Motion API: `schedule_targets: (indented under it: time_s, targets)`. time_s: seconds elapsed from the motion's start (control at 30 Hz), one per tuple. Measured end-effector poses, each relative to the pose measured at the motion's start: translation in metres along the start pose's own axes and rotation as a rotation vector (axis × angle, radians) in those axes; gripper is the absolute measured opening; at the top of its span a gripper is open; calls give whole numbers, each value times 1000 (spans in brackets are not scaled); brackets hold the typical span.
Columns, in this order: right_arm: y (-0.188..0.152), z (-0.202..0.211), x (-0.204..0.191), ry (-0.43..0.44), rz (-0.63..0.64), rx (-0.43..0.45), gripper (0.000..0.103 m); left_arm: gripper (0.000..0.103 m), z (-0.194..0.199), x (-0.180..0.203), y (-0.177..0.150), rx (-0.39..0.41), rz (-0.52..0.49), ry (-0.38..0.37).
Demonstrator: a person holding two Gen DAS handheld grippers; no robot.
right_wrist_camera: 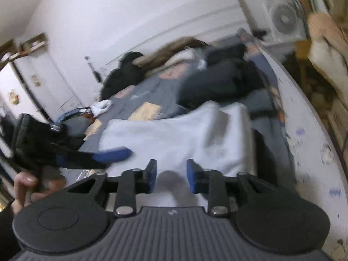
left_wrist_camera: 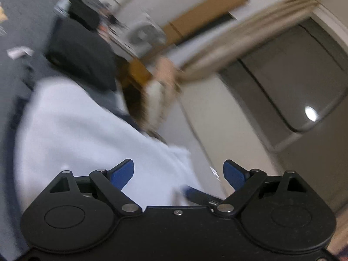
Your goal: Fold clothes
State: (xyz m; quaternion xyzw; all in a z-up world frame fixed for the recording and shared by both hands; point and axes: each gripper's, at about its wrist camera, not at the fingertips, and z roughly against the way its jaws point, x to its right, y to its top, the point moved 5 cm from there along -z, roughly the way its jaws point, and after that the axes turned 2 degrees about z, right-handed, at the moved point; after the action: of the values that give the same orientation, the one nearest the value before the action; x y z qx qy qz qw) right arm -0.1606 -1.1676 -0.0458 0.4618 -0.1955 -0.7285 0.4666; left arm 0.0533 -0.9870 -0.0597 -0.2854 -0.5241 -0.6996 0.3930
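My left gripper [left_wrist_camera: 178, 174] has its blue-padded fingers [left_wrist_camera: 121, 173] spread wide apart with nothing between them, tilted up so that its camera looks mostly at the wall and a dark window [left_wrist_camera: 289, 80]. My right gripper [right_wrist_camera: 171, 177] has its pads a modest gap apart, also holding nothing, and it hovers over the near edge of the bed. In the right wrist view the left gripper shows at the bed's left side, gripped by my hand [right_wrist_camera: 24, 187], its blue fingertip over the cloth's left edge; I cannot tell if it touches. The pale white garment [right_wrist_camera: 174, 134] lies spread flat on the near part of the bed [right_wrist_camera: 152, 91], directly ahead of both grippers, with one fold line running across it. The bed wears a grey cover with tan and pink patches. Beyond the garment, toward the far edge, a heap of dark clothes [right_wrist_camera: 219, 82] sits piled up, and a small white item [right_wrist_camera: 102, 106] lies near the left edge. A white wall [right_wrist_camera: 130, 17] backs the bed, with a white door [right_wrist_camera: 43, 80] at the left and a white fan unit [right_wrist_camera: 285, 19] past the far right corner. Beige curtains [left_wrist_camera: 250, 41] hang beside the window, and everything is motion-blurred.
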Motion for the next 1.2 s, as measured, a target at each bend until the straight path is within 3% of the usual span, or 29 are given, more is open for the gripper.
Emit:
schedule_targets:
  time_s: [0.23, 0.33, 0.4, 0.5, 0.63, 0.67, 0.8, 0.93, 1.0, 1.07, 1.2]
  targets:
    - [-3, 23, 27, -34, -34, 43, 25, 88, 12, -9, 27, 107, -20, 114]
    - [-3, 32, 30, -90, -18, 63, 26, 89, 30, -2, 26, 137, -31, 139]
    - [-3, 47, 28, -125, -45, 96, 30, 91, 47, 16, 8, 120, -61, 78]
    - [-13, 80, 2, -73, 0, 161, 31, 94, 64, 38, -31, 85, -78, -12]
    - [-51, 97, -47, 37, 111, 143, 38, 96, 77, 60, -91, 30, -63, -122]
    - [-62, 96, -53, 39, 120, 126, 38, 96, 80, 60, -102, 19, -62, -118]
    - [-100, 89, -39, -31, 81, 70, 38, 96, 86, 47, -136, -16, -62, -47]
    - [-122, 104, -14, -72, 50, 90, 37, 96, 94, 35, -169, -51, -63, 25]
    - [-125, 113, -10, -123, 92, 94, 37, 95, 106, 33, -174, -39, -94, 84]
    - [-126, 118, -4, -240, 129, 76, 42, 95, 121, 38, -177, -16, -140, 155]
    - [-124, 131, -11, -282, 119, 105, 44, 95, 150, 50, -182, 26, -229, 283]
